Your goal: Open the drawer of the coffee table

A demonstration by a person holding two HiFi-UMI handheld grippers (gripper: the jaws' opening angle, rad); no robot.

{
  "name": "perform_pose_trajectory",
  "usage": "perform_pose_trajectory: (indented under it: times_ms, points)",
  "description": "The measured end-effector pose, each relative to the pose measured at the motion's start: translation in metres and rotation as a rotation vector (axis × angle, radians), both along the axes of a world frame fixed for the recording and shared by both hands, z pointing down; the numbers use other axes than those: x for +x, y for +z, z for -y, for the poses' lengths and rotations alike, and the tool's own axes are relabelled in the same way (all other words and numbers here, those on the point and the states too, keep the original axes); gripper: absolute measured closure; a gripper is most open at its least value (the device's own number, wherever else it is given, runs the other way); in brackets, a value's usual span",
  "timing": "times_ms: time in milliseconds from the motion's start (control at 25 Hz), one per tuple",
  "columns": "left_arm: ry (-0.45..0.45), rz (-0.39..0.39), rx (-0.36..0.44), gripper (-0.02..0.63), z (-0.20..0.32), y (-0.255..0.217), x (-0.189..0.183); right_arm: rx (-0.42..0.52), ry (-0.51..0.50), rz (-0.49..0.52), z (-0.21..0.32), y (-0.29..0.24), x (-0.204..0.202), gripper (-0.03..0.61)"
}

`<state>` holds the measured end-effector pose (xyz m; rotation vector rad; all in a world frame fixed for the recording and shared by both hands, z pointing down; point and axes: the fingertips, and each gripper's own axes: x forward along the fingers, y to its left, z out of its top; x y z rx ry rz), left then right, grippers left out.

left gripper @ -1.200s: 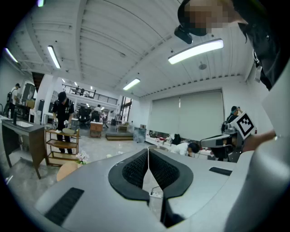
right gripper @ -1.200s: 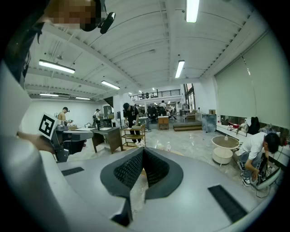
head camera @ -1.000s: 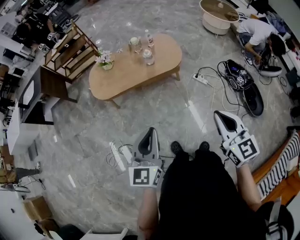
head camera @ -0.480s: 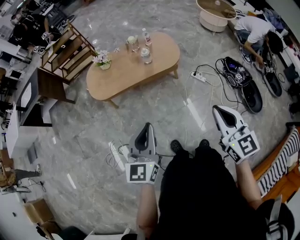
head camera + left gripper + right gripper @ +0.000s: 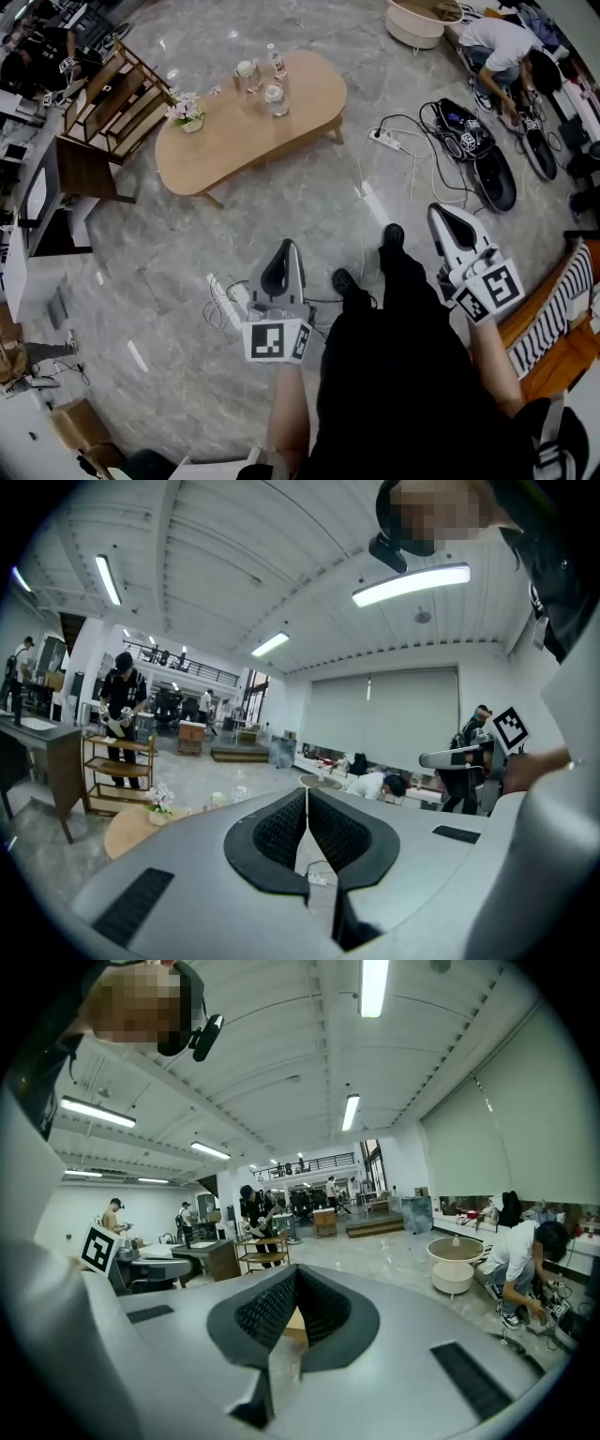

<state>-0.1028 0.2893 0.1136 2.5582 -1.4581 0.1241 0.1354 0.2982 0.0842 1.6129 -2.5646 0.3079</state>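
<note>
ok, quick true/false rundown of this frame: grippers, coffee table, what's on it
1. The left gripper and the right gripper are both shut, with nothing between the jaws. True.
2. The left gripper touches the coffee table. False: it is well short of it, with open floor between them.
3. A flower pot stands on the coffee table. True.
4. The flower pot is the only thing on the coffee table. False: bottles and glasses stand near the table's far edge too.
</note>
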Motion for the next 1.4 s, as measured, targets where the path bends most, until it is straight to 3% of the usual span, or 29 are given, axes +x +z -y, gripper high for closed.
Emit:
perform_pose_trajectory:
  times_ms: [240, 440, 800, 1000, 1160, 1400]
  points:
    - [-0.055, 0.02, -0.008, 0.594, 0.024, 0.001, 0.014, -0.011, -0.062, 0.042, 0.038, 0.01, 0.012, 0.566]
    - [-0.122, 0.044, -0.017, 0.594, 0.062, -0.003, 0.023, 0.0, -0.146, 0.078, 0.099, 0.01, 0.012, 0.566]
    - [-0.251, 0.033, -0.035, 0.594, 0.144, -0.004, 0.078, -0.017, -0.314, 0.083, 0.207, 0.017, 0.057, 0.566]
    - [-0.348, 0.003, -0.106, 0.594, 0.175, 0.012, 0.103, -0.07, -0.417, 0.077, 0.248, 0.037, 0.079, 0.566]
    - [-0.365, 0.033, -0.188, 0.594, 0.176, 0.032, 0.12, -0.112, -0.462, 0.064, 0.265, 0.06, 0.086, 0.566]
    - [-0.4, 0.03, -0.233, 0.594, 0.172, 0.052, 0.114, -0.164, -0.48, 0.059, 0.268, 0.089, 0.081, 0.566]
